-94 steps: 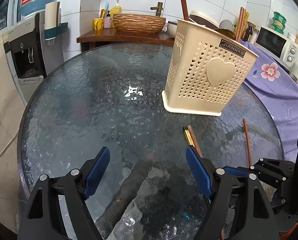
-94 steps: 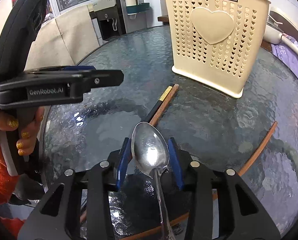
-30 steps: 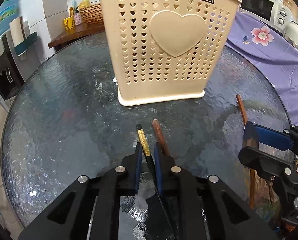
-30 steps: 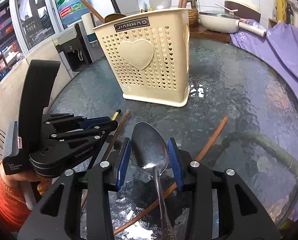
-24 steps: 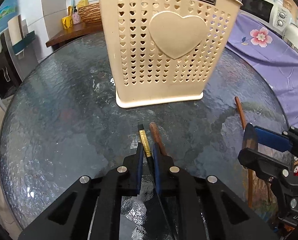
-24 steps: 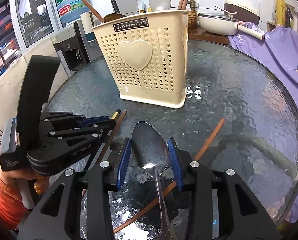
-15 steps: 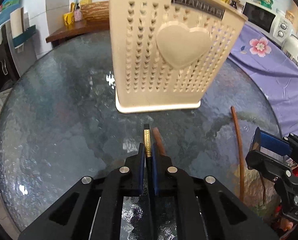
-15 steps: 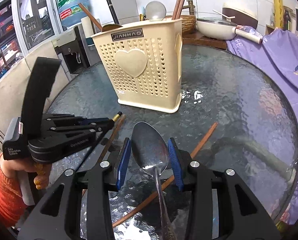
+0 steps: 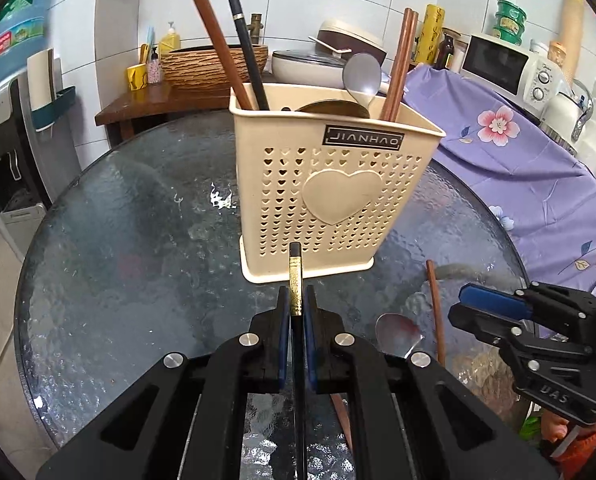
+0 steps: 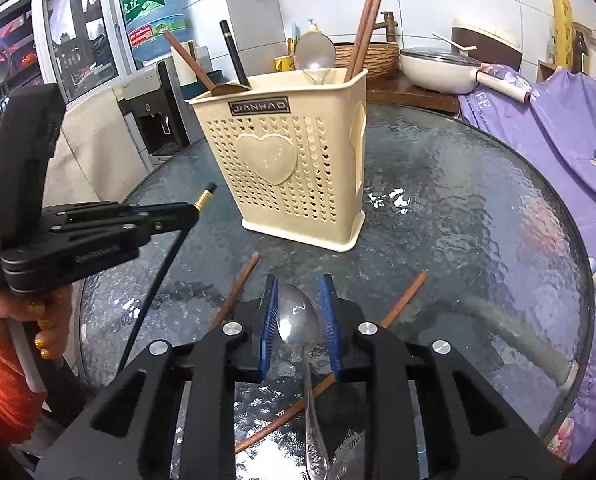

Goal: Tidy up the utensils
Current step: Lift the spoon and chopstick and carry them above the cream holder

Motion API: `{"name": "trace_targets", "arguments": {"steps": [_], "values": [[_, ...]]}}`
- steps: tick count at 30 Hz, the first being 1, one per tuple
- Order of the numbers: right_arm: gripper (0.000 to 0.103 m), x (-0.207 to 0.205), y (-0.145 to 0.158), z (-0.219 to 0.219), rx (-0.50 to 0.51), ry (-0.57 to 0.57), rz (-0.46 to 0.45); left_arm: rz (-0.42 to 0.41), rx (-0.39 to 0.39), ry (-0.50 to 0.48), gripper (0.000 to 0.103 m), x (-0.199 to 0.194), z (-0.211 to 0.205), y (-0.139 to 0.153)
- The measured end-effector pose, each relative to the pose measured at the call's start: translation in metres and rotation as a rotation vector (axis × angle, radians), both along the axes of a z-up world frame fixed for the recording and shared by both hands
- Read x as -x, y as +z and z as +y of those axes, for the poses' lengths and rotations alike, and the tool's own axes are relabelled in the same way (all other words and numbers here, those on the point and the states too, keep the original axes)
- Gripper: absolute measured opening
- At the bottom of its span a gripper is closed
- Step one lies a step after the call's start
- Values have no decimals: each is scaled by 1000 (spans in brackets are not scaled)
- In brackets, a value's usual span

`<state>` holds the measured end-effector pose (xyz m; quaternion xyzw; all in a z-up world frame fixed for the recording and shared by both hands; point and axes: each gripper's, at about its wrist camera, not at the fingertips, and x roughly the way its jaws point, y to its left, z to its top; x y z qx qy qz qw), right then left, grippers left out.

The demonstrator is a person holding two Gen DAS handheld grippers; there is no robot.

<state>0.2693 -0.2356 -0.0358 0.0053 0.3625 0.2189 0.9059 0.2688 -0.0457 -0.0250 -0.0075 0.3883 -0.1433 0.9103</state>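
Observation:
My left gripper (image 9: 295, 314) is shut on a black chopstick (image 9: 295, 276) with a gold band, held up off the glass in front of the cream heart-pattern basket (image 9: 338, 184). The right wrist view shows that left gripper (image 10: 174, 214) at the left, the chopstick (image 10: 203, 199) poking out of it. My right gripper (image 10: 300, 304) is closing its jaws. A metal spoon (image 10: 298, 320) shows between them and seems to lie on the glass below, with the pads not pressing it. The spoon (image 9: 398, 334) rests beside a brown chopstick (image 9: 434, 300). The basket (image 10: 298, 160) holds several utensils.
Two brown chopsticks (image 10: 238, 292) (image 10: 404, 294) lie on the round glass table (image 10: 478, 220). A purple flowered cloth (image 9: 518, 168) covers the right side, with a microwave (image 9: 506, 64) behind it. A water dispenser (image 9: 6, 152) stands left, and a wooden shelf (image 9: 146, 100) sits behind the table.
My left gripper has risen with the black chopstick, lifting it off the glass. The right jaws have narrowed, and the spoon between them now looks smaller and lower.

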Motion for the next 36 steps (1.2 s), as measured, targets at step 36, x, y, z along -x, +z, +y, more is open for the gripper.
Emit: {"name": "trace_targets", "arguments": {"steps": [36], "values": [[38, -18, -3, 37, 139, 87, 21, -98, 38, 7, 7, 18, 15, 39]]}}
